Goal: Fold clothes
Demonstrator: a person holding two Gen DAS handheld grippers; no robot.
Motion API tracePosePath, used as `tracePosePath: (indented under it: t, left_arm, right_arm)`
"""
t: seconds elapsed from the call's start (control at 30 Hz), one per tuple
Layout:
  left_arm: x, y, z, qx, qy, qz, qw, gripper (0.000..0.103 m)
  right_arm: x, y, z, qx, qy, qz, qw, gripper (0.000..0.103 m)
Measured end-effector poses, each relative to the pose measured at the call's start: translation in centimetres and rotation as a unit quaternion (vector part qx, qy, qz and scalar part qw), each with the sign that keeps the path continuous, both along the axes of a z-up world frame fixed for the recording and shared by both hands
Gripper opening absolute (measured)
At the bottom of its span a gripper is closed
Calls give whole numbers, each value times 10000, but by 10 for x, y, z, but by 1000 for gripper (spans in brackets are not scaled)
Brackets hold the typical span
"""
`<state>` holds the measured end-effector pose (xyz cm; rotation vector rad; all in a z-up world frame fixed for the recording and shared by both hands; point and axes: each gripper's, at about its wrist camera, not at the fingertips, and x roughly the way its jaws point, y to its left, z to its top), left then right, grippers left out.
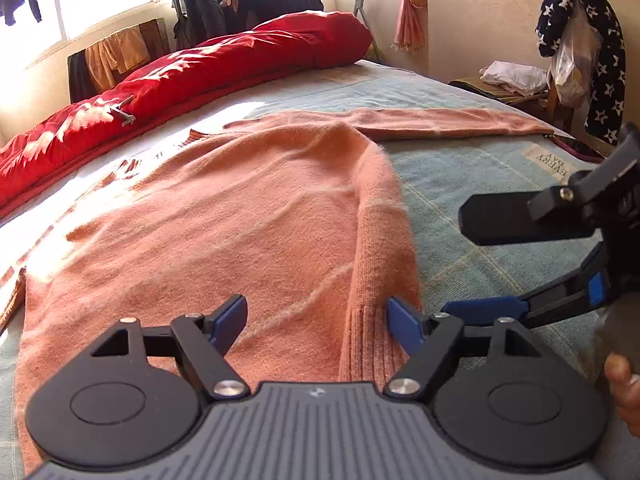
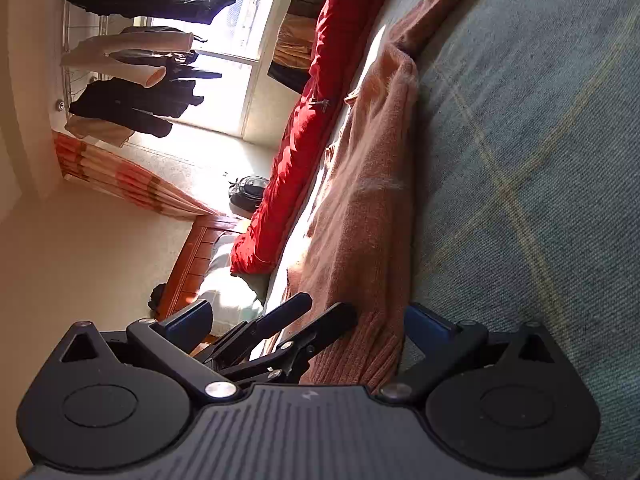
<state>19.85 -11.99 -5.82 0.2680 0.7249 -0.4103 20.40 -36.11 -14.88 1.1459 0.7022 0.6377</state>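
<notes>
A pink sweater point(image 1: 224, 220) is spread on the bed point(image 1: 480, 184), its hem flanked by the open fingers of the left gripper point(image 1: 316, 322) and right gripper point(image 2: 308, 326).

This is a bedroom in a home. A bed point(image 1: 460, 168) with a wooden headboard point(image 2: 192, 264) carries a red duvet point(image 1: 200, 68) along its far edge; clothes point(image 2: 136, 104) hang at the window point(image 2: 236, 60), beside a curtain point(image 2: 132, 180).

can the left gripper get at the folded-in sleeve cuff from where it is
Probably yes: the left gripper is open with the ribbed sleeve cuff lying between its fingers, nothing covering it.
</notes>
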Motion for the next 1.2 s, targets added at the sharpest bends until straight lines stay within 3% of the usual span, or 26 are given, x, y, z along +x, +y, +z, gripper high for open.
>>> tracePosePath:
  t: [0.17,0.33,0.5,0.6,0.67,0.83,0.97,1.13,1.2]
  left_arm:
    - [-5,34,1,-562,257,195,9979,78]
    - [-13,54,0,-645,270,395,9968,78]
    - [-15,62,-6,-733,369,463,9956,78]
    - [-17,62,-10,-764,433,436,9952,78]
    - [-19,62,-11,-754,443,414,9953,78]
    - [-24,67,-8,-753,395,434,9954,78]
    - [-29,71,-4,-728,306,412,9960,78]
    - [-36,75,3,-636,168,312,9973,81]
    - [-39,77,5,-618,122,280,9976,81]
  right_arm:
    - [21,17,1,-120,18,138,9998,103]
    - [17,20,9,-184,-154,72,9997,103]
    - [2,8,9,483,-448,-114,9978,103]
    - [2,8,6,636,-521,-95,9966,103]
    - [5,13,4,316,-397,-109,9987,103]
    - [5,24,6,-538,-259,-179,9981,61]
    - [-4,17,21,-813,-432,-324,9952,12]
    - [-18,-9,41,-975,-553,-642,9916,11]
    - [-26,-22,52,-1343,-531,-769,9865,11]
